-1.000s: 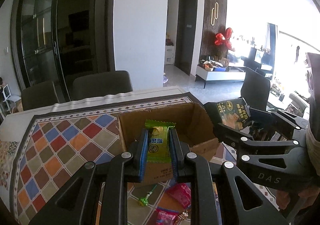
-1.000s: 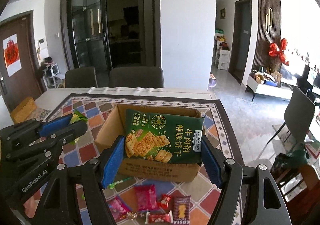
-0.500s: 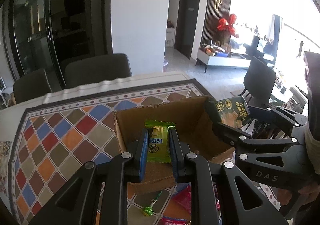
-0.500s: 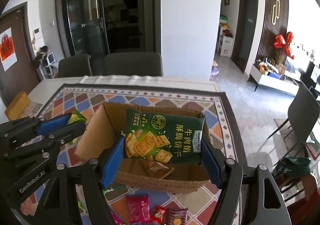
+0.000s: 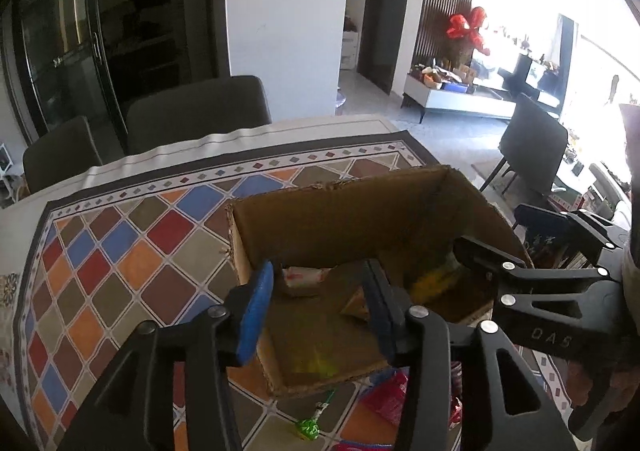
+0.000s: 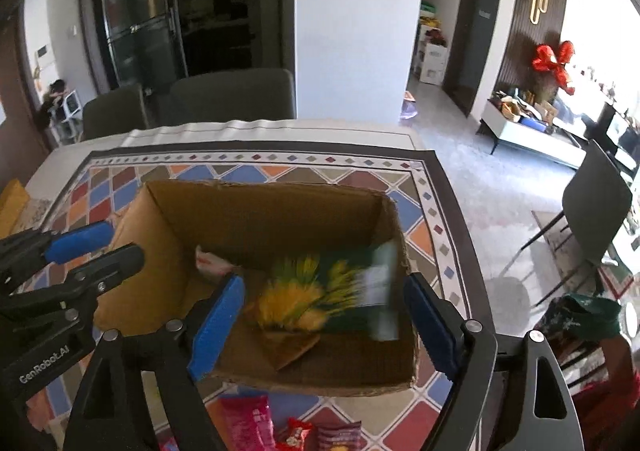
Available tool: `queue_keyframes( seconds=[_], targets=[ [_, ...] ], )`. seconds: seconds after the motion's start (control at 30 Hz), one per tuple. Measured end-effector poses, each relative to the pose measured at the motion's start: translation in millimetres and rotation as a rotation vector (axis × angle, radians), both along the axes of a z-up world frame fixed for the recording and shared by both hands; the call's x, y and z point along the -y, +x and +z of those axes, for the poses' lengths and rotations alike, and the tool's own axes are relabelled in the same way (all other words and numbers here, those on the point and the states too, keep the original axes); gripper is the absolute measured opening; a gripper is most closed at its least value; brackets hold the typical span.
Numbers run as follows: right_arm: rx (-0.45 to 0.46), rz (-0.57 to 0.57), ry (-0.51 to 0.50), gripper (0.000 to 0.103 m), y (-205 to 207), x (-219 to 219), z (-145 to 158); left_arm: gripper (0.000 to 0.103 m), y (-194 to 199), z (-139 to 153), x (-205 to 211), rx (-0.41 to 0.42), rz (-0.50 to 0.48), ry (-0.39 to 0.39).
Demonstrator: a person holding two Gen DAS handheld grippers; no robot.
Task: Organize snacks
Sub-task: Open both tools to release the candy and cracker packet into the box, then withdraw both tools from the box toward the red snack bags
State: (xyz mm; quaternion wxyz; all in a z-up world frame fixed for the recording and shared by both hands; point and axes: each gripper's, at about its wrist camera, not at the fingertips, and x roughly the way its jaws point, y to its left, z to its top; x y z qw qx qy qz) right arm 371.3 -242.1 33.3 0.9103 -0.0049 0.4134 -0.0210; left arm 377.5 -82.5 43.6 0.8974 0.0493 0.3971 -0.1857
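An open cardboard box (image 5: pixel 340 211) (image 6: pixel 256 207) stands on a patterned tablecloth. My left gripper (image 5: pixel 320 303) is open and empty over the box's near left part. A blurred green-yellow snack (image 5: pixel 316 361) lies below it in the box. My right gripper (image 6: pixel 320 315) is open over the box, and the green cracker bag (image 6: pixel 332 291), blurred by motion, is falling inside it. A white-and-red packet (image 6: pixel 212 261) (image 5: pixel 302 275) lies in the box. The right gripper also shows in the left wrist view (image 5: pixel 532 235), and the left gripper in the right wrist view (image 6: pixel 96 243).
Loose snacks lie on the cloth in front of the box: a red packet (image 6: pixel 248 423), small red packets (image 6: pixel 316 435), and a green lollipop (image 5: pixel 310 425). Dark chairs (image 6: pixel 224 95) stand behind the table. The table's right edge (image 6: pixel 452 187) drops to the floor.
Both grippers have opened over the box. The green snack bar has left my left gripper and the cracker bag has left my right gripper; both have dropped into the box.
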Motion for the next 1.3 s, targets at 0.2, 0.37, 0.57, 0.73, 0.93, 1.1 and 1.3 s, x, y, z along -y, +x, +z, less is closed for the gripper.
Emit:
queue_keyframes(
  seconds=[0.2, 0.37, 0.57, 0.73, 0.93, 1.1, 1.3],
  targets=[
    [0.021, 0.008, 0.020, 0.083, -8, 0, 7, 0.051, -19, 14, -6, 0.046, 0.017, 0.008],
    [0.055, 0.024, 0.014, 0.083, -28, -7, 17, 0.054, -39, 28, -12, 0.087, 0.027, 0.004],
    [0.127, 0.032, -0.005, 0.083, -64, -15, 30, 0.058, -72, 38, -18, 0.135, 0.028, -0.005],
    [0.163, 0.049, 0.012, 0.083, -91, -19, 33, 0.062, -100, 43, -20, 0.177, 0.023, 0.001],
    [0.191, 0.062, 0.023, 0.083, -119, -22, 34, 0.065, -129, 49, -24, 0.219, 0.016, -0.001],
    [0.209, 0.071, 0.033, 0.083, -141, -22, 33, 0.066, -148, 45, -26, 0.225, 0.001, 0.000],
    [0.220, 0.083, 0.005, 0.083, -163, -27, 25, 0.067, -167, 31, -28, 0.203, -0.010, -0.002]
  ],
)
